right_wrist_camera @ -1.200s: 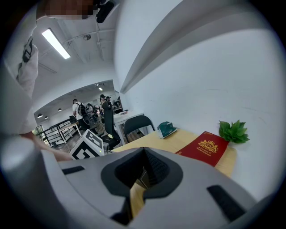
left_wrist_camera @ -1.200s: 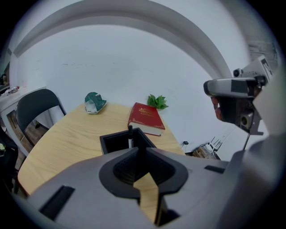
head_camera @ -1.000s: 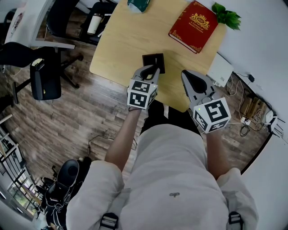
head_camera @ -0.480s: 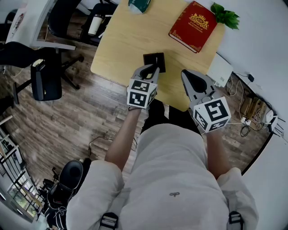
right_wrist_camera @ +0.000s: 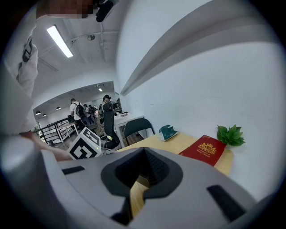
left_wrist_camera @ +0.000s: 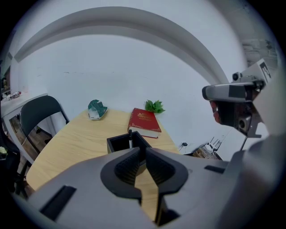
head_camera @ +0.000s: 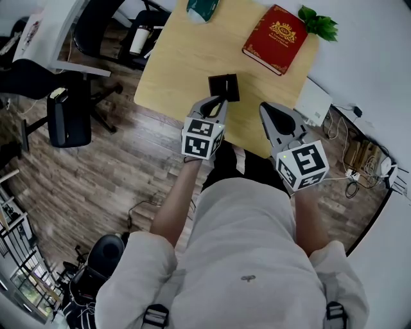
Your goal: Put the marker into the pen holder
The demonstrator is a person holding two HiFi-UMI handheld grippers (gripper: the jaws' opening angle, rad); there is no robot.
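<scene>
The black square pen holder (head_camera: 224,87) stands on the wooden table (head_camera: 186,58) near its front edge. A dark marker (left_wrist_camera: 130,137) stands upright inside the pen holder (left_wrist_camera: 117,144), as the left gripper view shows. My left gripper (head_camera: 218,101) hovers just short of the holder, shut with nothing between its jaws (left_wrist_camera: 142,154). My right gripper (head_camera: 268,108) is to the right over the table's front edge, also shut and empty (right_wrist_camera: 143,154).
A red book (head_camera: 277,38) lies at the table's far right with a green plant (head_camera: 319,22) behind it. A green-white object (head_camera: 202,8) sits at the far edge. A white box (head_camera: 313,101) and cables lie on the floor to the right; chairs (head_camera: 67,115) stand to the left.
The head view has shifted slightly, so the table and holder sit a little higher and further right. Both grippers stay shut in about the same places.
</scene>
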